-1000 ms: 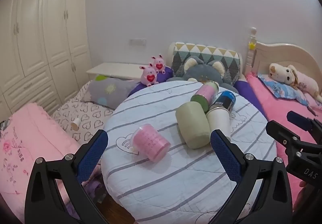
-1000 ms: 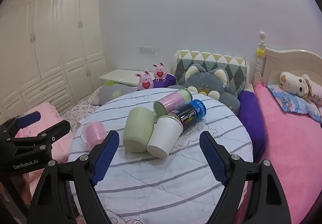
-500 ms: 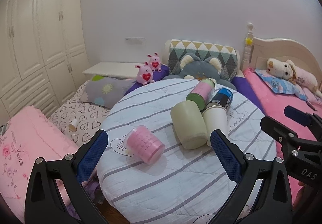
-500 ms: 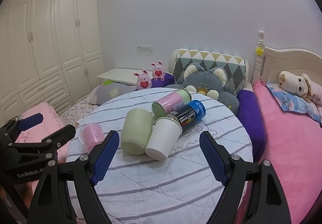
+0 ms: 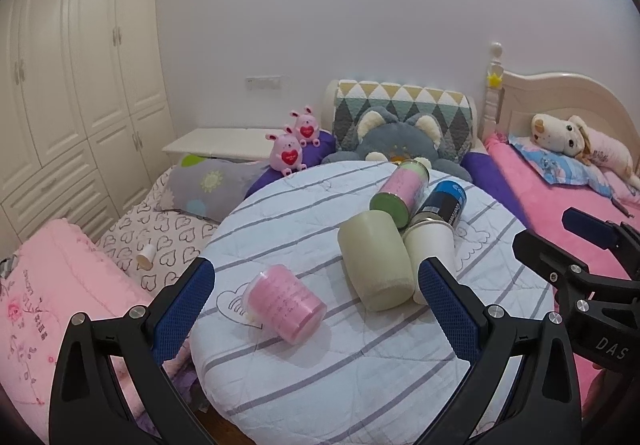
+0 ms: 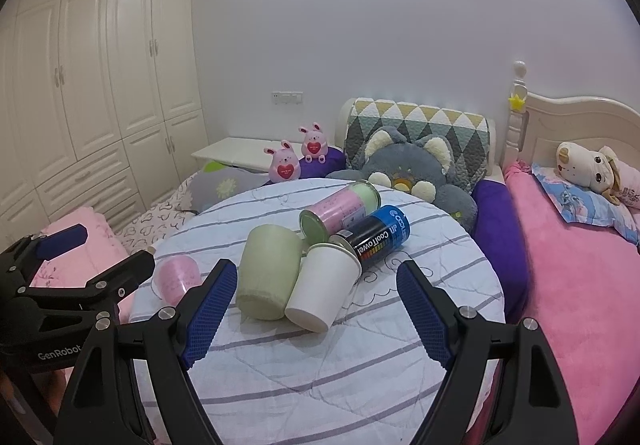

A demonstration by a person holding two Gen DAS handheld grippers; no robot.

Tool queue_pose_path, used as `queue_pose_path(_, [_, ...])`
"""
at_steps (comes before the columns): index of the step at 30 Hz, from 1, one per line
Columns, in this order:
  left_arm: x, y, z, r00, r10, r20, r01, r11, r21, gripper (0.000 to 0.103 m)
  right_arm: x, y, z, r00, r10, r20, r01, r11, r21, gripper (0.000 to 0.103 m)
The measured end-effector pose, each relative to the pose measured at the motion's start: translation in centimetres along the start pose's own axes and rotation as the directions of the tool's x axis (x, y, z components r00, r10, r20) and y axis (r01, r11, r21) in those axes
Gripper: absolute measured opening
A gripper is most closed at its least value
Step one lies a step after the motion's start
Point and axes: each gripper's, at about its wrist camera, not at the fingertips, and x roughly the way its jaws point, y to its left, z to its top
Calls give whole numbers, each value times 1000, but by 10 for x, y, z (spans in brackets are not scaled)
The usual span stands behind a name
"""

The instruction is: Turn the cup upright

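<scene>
Both claws gape empty; only the left view shows the small cup [image 5: 145, 256] on the heart-print bedding [image 5: 160, 241].

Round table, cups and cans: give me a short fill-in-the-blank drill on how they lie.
1. The pink cup lies on its ____.
2. The white cup touches the ____ cup beside it.
3. The left gripper is ____, holding nothing.
4. The round table has a ____ cover.

Missing words: side; green; open; striped
</scene>
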Motion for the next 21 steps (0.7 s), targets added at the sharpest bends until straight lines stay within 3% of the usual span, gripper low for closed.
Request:
queue_pose_path(11, [30,0,17,1000,22,-19,-23,1000,-21,103,22,-6,13,1000,-4,-22,4,1000,22,83])
queue_pose_path(21, [64,-9,30,998,35,-43,-36,999,-20,103,54,-27,21,997,-24,-67,32,993,115,83])
